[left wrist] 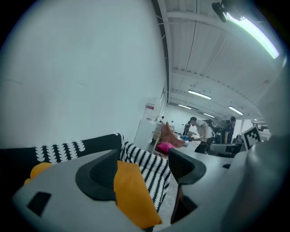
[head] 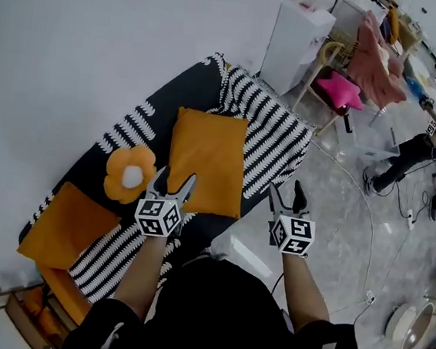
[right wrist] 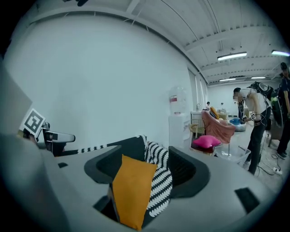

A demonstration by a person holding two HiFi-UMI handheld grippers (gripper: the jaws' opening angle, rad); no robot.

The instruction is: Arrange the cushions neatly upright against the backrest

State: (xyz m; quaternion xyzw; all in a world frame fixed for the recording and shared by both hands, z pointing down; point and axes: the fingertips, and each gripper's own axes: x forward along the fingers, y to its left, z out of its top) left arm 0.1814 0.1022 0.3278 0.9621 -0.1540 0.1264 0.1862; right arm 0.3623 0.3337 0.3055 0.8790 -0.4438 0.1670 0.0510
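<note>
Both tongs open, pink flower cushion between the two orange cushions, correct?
No: the head view shows the flower cushion is orange with a white centre, not pink. It lies between the middle orange cushion and left orange cushion; left tongs and right tongs are open.

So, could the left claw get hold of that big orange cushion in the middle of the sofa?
Probably yes. The left claw is open and empty, right by the near edge of the orange cushion, with nothing between them. The flower cushion sits to its left, out of the way.
</note>
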